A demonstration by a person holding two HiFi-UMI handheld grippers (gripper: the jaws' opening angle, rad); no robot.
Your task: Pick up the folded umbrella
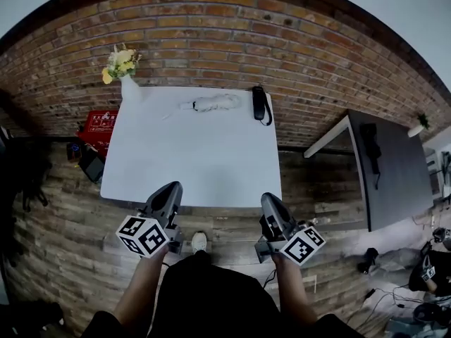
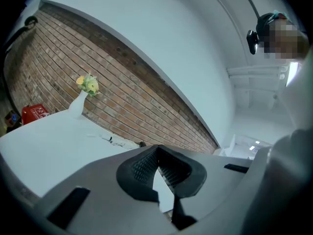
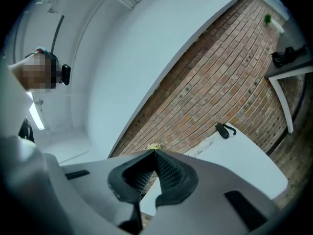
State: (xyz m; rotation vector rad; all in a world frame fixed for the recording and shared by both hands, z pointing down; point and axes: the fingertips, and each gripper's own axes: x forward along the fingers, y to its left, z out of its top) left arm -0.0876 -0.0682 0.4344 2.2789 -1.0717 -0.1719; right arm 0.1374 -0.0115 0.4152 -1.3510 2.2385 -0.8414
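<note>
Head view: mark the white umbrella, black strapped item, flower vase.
white umbrella [image 1: 217, 103]: head view, middle of its bundled canopy.
black strapped item [image 1: 259, 103]: head view, its body.
flower vase [image 1: 129, 89]: head view, white neck under the flowers.

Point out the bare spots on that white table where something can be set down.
The table is bare across its whole near and middle part, from the front edge up to the far row. Only the brick-wall edge is crowded: the vase at the far-left corner, the white bundle mid-edge and the black folded item far right. A narrow gap lies between the vase and the bundle.

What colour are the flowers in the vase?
Yellow flowers, clearest in the head view.
</note>
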